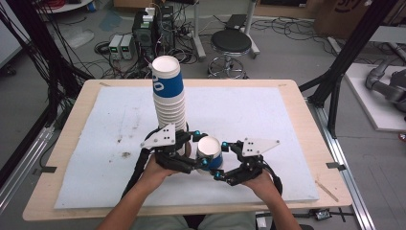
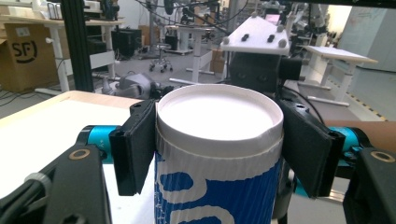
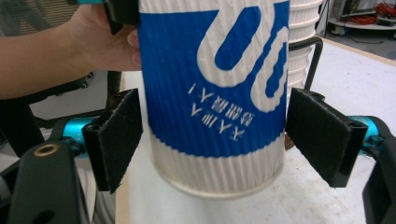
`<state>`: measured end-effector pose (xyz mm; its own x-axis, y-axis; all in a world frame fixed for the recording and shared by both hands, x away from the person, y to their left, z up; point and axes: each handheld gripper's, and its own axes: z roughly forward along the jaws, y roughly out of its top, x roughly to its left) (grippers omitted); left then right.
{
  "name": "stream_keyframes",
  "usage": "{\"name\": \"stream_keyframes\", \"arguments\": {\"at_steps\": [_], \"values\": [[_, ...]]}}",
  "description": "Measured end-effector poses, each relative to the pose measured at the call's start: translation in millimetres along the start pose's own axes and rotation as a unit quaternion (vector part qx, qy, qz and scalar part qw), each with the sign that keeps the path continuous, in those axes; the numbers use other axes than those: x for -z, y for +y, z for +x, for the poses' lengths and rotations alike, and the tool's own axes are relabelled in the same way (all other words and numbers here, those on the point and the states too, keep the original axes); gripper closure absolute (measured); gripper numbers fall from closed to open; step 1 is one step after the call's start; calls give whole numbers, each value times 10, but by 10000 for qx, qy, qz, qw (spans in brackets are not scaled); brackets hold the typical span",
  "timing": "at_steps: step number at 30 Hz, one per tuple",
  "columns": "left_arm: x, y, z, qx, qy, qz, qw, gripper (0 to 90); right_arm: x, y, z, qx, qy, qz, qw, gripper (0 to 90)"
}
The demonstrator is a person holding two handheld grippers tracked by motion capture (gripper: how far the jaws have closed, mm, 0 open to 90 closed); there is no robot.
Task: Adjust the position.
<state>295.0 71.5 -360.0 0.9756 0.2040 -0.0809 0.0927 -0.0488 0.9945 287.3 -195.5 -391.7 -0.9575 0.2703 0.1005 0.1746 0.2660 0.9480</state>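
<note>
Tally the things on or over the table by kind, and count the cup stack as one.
Cup stack: 1
Single cup: 1
Grippers: 2 (left gripper, right gripper)
Total: 4

1. The single cup [image 2: 219,154] is paper, its blue-and-white printed wall ribbed with fine ridges, its white bottom smooth and matt.
2. The stack of cups [image 1: 168,93] shows the same ribbed white paper.
3. The left gripper [image 2: 219,149] has jaws faced with black matt pads and glossy teal metal fittings.
4. The right gripper [image 3: 217,140] bears rough, scuffed, fuzzy black pads.
5. The surface [image 1: 297,96] is pale wood under a matt white sheet [image 1: 239,110], stained in places.
</note>
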Motion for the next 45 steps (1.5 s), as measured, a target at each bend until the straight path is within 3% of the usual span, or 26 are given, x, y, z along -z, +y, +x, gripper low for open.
{"name": "stream_keyframes", "arguments": {"at_steps": [11, 15, 18, 24, 26, 27, 29, 31, 32, 35, 36, 37, 38, 39, 40, 41, 43, 44, 45], "values": [[2, 19, -1, 95, -88, -197, 9997, 311, -34, -6, 9, -50, 76, -44, 9999, 196], [11, 23, 1, 89, -116, -198, 9997, 314, -18, 6, 5, 7, 115, -8, 9999, 246], [14, 22, -2, 50, -156, -159, 9997, 317, -7, 31, 21, 94, 153, 177, 9997, 291], [19, 13, -18, -30, -258, 168, 9995, 310, 10, 79, 39, 272, 143, 641, 9975, 318], [23, 26, -36, -55, -270, 276, 9992, 263, 16, 87, 43, 311, 226, 737, 9965, 324], [20, 39, -43, -21, -215, 364, 9991, 192, 20, 92, 48, 304, 253, 773, 9962, 327], [22, 66, -47, -52, -157, 625, 9979, 146, 23, 107, 55, 323, 288, 900, 9950, 328], [34, 98, -47, -127, -223, 923, 9954, 145, 23, 141, 52, 430, 293, 1188, 9916, 329], [34, 98, -47, -127, -223, 923, 9954, 146, 23, 141, 52, 430, 293, 1188, 9916, 329], [37, 124, -41, -172, -272, 1244, 9917, 146, -2, 223, 50, 712, 258, 1715, 9823, 329], [32, 129, -39, -189, -279, 1367, 9900, 146, -2, 223, 50, 712, 258, 1715, 9823, 329], [26, 132, -32, -183, -304, 1493, 9882, 146, -21, 279, 56, 831, 274, 1986, 9762, 329], [16, 131, -32, -161, -324, 1598, 9865, 146, -21, 279, 56, 831, 274, 1986, 9762, 329], [-7, 125, -28, -160, -371, 1853, 9818, 149, -45, 338, 70, 960, 267, 2280, 9685, 328], [-7, 125, -28, -160, -371, 1853, 9818, 152, -45, 338, 70, 960, 267, 2280, 9685, 328], [-17, 121, -27, -174, -385, 1956, 9798, 160, -79, 389, 86, 1077, 259, 2570, 9600, 328], [-33, 115, -26, -195, -430, 2051, 9776, 199, -112, 433, 98, 1194, 275, 2809, 9519, 327], [-37, 114, -30, -187, -452, 2074, 9770, 199, -112, 433, 98, 1194, 275, 2809, 9519, 327], [-41, 112, -29, -207, -482, 2107, 9761, 226, -145, 464, 109, 1269, 287, 3006, 9448, 325]]}}
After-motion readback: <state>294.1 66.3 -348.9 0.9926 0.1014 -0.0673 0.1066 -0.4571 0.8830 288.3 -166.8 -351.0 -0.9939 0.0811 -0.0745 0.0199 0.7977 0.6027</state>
